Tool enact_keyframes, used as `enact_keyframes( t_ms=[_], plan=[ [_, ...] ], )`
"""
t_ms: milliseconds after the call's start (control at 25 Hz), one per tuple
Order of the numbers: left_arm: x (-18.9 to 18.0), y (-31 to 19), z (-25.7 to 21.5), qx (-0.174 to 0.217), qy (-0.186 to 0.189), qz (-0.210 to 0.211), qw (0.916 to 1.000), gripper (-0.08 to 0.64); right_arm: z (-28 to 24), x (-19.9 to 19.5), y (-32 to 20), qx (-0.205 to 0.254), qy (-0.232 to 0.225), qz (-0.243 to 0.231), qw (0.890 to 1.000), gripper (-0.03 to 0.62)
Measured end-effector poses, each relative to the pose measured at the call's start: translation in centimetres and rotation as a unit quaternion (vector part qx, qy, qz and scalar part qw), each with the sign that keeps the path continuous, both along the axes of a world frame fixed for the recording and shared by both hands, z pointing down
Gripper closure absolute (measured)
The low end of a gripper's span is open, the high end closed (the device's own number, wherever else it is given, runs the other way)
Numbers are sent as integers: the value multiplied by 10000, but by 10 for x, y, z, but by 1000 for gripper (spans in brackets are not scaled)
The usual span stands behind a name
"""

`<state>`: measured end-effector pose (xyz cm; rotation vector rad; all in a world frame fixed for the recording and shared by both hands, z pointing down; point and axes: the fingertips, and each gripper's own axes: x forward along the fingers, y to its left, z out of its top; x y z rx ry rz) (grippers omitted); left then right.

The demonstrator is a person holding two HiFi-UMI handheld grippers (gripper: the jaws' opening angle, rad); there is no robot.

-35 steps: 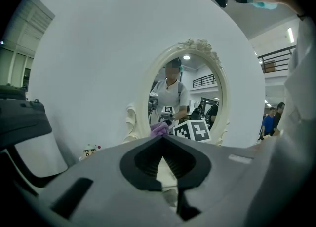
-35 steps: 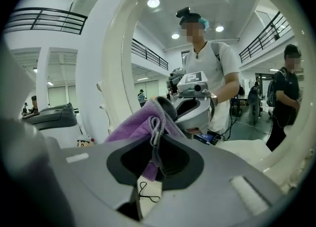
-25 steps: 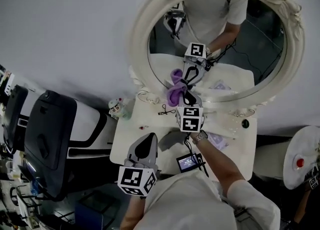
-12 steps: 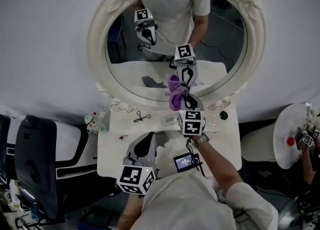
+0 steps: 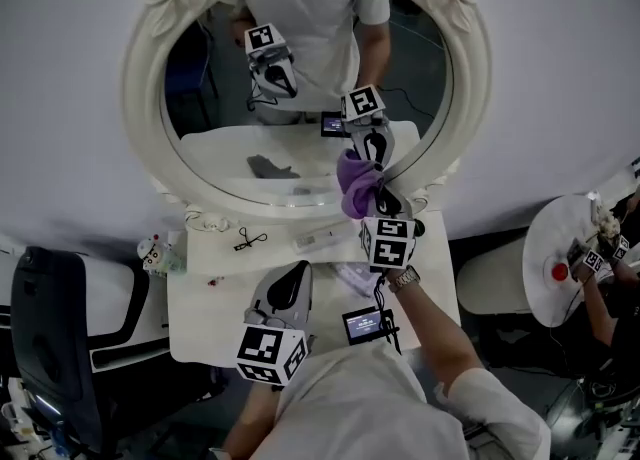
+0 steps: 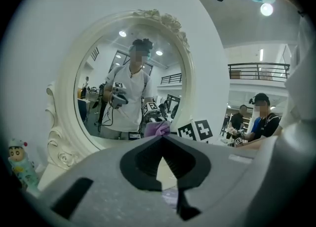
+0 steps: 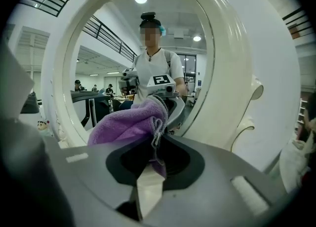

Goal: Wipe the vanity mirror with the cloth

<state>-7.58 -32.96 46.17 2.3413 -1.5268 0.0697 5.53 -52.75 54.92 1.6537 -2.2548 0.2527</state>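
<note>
The oval vanity mirror (image 5: 141, 98) has an ornate white frame and stands at the back of the white table. My right gripper (image 5: 375, 193) is shut on a bunched purple cloth (image 5: 356, 184) and presses it against the lower right of the glass, close to the frame. In the right gripper view the cloth (image 7: 129, 122) bulges out of the gripper (image 7: 156, 128) in front of the mirror frame (image 7: 232, 78). My left gripper (image 5: 297, 270) hovers over the table's front, shut and holding nothing. It points at the mirror (image 6: 59, 97), well short of it.
On the white table (image 5: 200, 323) lie a small black tool (image 5: 248, 239), a little figurine bottle (image 5: 152, 249) at the left and a small screen device (image 5: 362, 324). A black chair (image 5: 50, 343) stands at the left. At the right a person works at a round white stand (image 5: 555, 248).
The right gripper has slid the cloth rightward along the bottom of the glass, from lower left to lower right. The head view has shifted. The left gripper has stayed put.
</note>
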Motion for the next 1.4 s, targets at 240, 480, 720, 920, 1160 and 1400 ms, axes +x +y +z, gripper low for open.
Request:
enact_keyframes(
  t_ms=[240,480,720,920,1160,1400],
  plan=[
    [3,-3,5,-56,43,-45,10000,560,1,5,-1,49,4,32,10000,528],
    [-14,9,6,-95,-17,-163,9998,560,-8,-23,13,63,-169,-140,9997,535],
    [-54,27,3,-110,-142,-639,9978,560,1,-116,36,-75,-334,-1014,9943,535],
    [-95,50,10,-340,-318,-1249,9911,560,25,-187,52,-362,-470,-1541,9863,535],
    [-132,75,15,-494,-422,-1933,9790,560,46,-238,53,-456,-557,-1773,9815,537],
    [-126,81,26,-690,-477,-1943,9773,560,57,-237,51,-227,-436,-1798,9825,539]
  ],
)
